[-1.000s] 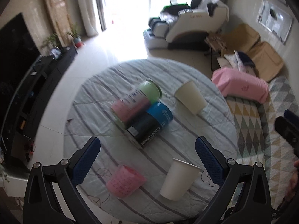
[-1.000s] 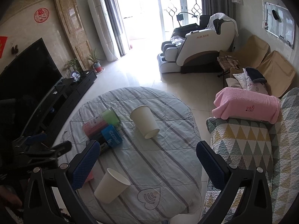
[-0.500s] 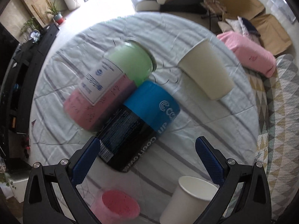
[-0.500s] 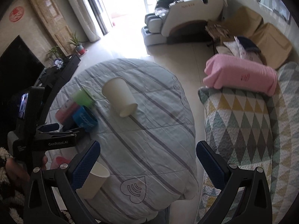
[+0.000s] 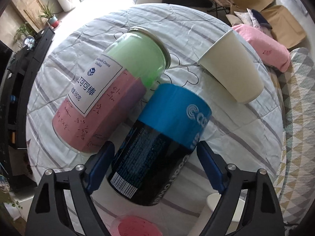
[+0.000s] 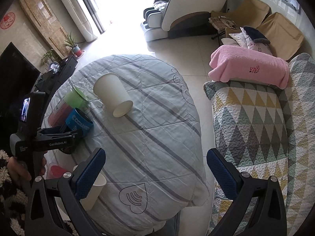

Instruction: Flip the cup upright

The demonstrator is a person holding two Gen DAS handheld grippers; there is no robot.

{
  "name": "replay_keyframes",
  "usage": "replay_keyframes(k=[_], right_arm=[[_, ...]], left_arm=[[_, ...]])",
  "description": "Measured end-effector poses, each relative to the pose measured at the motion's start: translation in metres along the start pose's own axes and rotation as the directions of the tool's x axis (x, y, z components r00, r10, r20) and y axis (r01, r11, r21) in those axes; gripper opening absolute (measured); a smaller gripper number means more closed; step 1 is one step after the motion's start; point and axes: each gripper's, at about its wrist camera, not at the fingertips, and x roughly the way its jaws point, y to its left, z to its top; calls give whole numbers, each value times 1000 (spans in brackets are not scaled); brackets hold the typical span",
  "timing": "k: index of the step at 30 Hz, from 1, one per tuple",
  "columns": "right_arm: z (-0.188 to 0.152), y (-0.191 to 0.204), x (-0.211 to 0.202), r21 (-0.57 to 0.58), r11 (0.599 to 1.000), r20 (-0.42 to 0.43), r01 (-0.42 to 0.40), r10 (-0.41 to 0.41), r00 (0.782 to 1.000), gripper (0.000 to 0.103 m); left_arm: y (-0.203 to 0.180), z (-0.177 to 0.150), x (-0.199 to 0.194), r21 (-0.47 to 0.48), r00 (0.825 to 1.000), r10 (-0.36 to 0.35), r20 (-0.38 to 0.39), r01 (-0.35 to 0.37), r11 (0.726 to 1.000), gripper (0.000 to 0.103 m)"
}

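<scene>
Striped, quilted cloth (image 6: 157,133) covers the round table, where the glossy blue-and-black can (image 5: 159,153) lies between the left gripper (image 5: 155,164)'s spread fingers. The right gripper (image 6: 155,169) is held wide over cloth, near 1 smooth tipped paper cup (image 6: 114,95).

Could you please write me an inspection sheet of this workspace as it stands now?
Surface: round table under a striped quilted cover.
Job's things: blue-and-black cup lying on its side between the left tongs' open fingers, not yet gripped; pink-and-green cup lying beside it.
Clutter: white paper cup on its side; second paper cup and pink cup at the near edge.
Grippers: left tongs straddle the blue cup; right tongs open, holding nothing, over the table.
Cables: nothing seen.
Surroundings: pink towel on a sofa, massage chair, TV.
</scene>
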Motion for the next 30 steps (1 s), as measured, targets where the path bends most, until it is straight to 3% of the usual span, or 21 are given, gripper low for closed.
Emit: replay_keyframes(k=[11, 15, 18, 21, 24, 30], right_arm=[[-1, -6, 4, 32, 999, -4, -2, 2, 1000, 103], [-2, -7, 4, 38, 999, -7, -4, 4, 1000, 103], [-2, -10, 4, 41, 999, -7, -2, 3, 1000, 103], [-1, -13, 3, 39, 999, -11, -1, 2, 1000, 103], [0, -15, 3, 34, 999, -15, -6, 6, 1000, 103], [6, -13, 5, -10, 1000, -33, -19, 19, 999, 103]], left_arm=[[1, -10, -13, -38, 995, -100, 28, 101, 994, 77], [2, -12, -14, -100, 991, -129, 34, 132, 986, 76], [8, -12, -18, -222, 987, -151, 47, 157, 962, 76], [11, -13, -23, -325, 991, -121, 64, 135, 936, 76], [13, -19, -30, -445, 995, -68, 75, 95, 890, 75], [0, -30, -35, -540, 999, 26, 46, 3, 842, 75]])
